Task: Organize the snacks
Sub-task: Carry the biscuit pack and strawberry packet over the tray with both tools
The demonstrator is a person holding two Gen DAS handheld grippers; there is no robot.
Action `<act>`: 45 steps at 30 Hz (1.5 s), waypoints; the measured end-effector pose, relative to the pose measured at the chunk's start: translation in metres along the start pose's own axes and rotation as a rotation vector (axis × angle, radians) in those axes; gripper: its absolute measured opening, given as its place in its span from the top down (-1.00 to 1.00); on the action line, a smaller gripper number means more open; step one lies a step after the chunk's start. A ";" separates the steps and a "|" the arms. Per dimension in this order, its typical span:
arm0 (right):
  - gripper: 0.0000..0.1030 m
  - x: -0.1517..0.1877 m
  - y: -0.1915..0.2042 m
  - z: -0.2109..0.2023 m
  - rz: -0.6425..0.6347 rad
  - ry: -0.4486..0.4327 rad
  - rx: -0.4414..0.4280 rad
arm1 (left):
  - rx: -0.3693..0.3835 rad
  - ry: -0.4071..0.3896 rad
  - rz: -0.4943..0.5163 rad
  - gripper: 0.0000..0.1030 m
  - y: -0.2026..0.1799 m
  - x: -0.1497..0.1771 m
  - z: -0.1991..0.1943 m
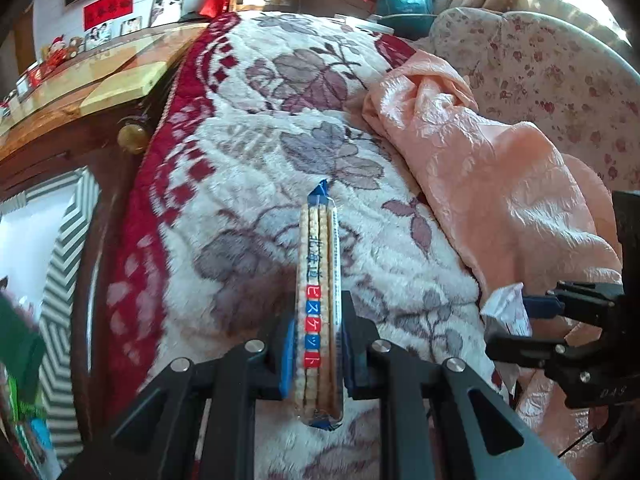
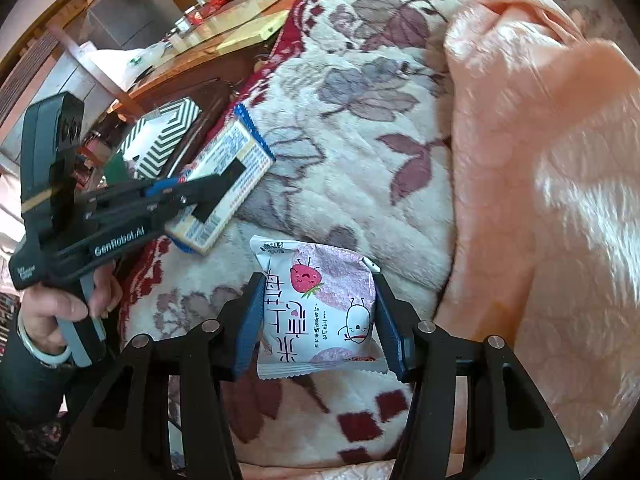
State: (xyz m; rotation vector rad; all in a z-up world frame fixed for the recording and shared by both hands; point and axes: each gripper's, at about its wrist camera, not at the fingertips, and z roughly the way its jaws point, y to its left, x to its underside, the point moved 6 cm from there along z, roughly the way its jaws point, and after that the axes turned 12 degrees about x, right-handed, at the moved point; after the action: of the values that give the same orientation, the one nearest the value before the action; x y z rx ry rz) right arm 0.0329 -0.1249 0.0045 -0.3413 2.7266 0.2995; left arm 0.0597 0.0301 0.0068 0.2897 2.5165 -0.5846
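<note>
left claw [image 1: 318,354] grips biscuit pack [image 1: 319,300] (katakana "ビスケット") | right claw [image 2: 318,320] clamps strawberry pouch [image 2: 320,308] | "genrobot.ai" on left claw

Each view looks forward along its own claw, tilted steeply down at the bed and close to it. The left wrist view has the left claw [image 1: 318,354] at its lower edge; the right wrist view has the right claw [image 2: 320,326] there. Both views share the cream fleece blanket with mauve flowers [image 1: 256,160] [image 2: 360,92] and the crumpled peach cloth [image 1: 500,184] [image 2: 540,140]. Each view also catches the other claw at its side edge.
</note>
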 end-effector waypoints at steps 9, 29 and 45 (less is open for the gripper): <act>0.00 -0.018 0.049 0.002 -0.106 -0.006 -0.022 | -0.078 -0.085 -0.061 0.60 0.023 0.014 -0.046; 0.00 -0.050 0.181 0.010 -0.364 -0.007 -0.084 | -0.266 -0.237 -0.218 0.60 0.098 0.038 -0.135; 0.00 -0.071 0.265 0.023 -0.504 -0.009 -0.109 | -0.378 -0.331 -0.332 0.60 0.154 0.061 -0.190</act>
State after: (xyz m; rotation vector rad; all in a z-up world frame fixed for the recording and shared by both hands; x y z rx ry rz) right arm 0.0316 0.1457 0.0532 -1.0264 2.5084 0.3039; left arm -0.0281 0.2587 0.0651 -0.3427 2.2979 -0.2395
